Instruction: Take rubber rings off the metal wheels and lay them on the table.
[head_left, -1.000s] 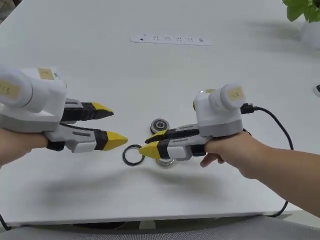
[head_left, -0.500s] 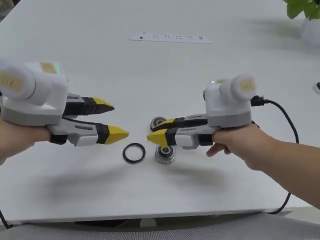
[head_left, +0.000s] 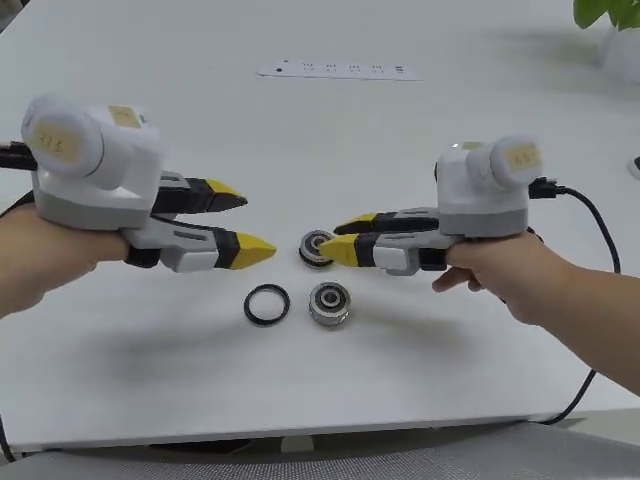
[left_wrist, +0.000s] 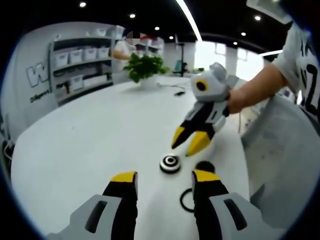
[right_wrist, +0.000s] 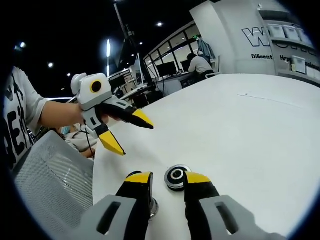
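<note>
One loose rubber ring (head_left: 267, 305) lies on the table (head_left: 400, 140) beside the near wheel (head_left: 329, 303), the far wheel (head_left: 316, 247) by my spread, empty right tool (head_left: 332, 240) looks still ringed, left tool (head_left: 258, 225) spread too, so I'd pinch that soft, stretchy rubber at its outer edge.

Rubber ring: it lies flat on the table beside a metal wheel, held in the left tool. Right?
No. The rubber ring lies flat on the table beside a metal wheel, but loose; the head view shows the left tool open and clear of it.
</note>
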